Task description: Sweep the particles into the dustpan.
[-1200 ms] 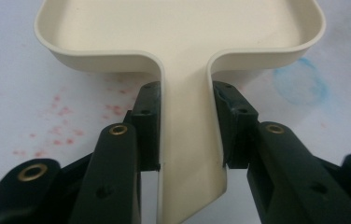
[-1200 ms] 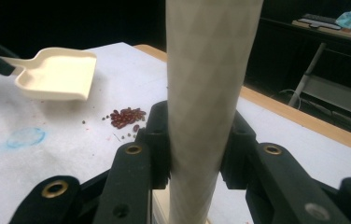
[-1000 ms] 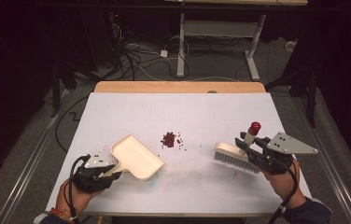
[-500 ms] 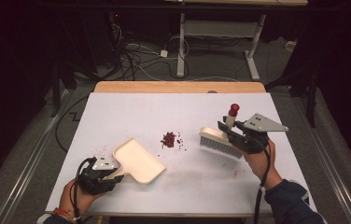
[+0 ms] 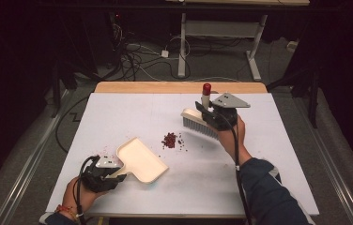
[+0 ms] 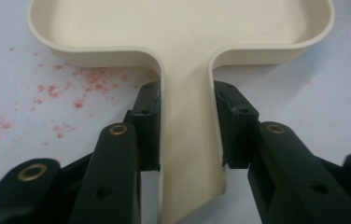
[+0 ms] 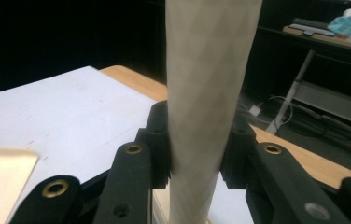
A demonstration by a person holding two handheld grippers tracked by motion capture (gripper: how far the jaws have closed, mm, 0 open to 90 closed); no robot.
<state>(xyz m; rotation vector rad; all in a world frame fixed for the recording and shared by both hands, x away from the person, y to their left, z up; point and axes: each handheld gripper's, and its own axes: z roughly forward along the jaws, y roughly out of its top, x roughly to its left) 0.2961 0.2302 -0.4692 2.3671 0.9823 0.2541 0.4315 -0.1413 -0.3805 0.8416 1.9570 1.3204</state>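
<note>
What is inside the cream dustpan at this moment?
Nothing visible: the dustpan tray looks bare in the high view, with the red crumbs on the table beyond its lip. Its rear wall hides nothing noticeable.

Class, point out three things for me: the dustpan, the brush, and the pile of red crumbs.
dustpan (image 5: 142,161): high view, on its flat tray.
brush (image 5: 199,125): high view, on its bristles.
red crumbs (image 5: 169,140): high view, on the middle of the pile.
</note>
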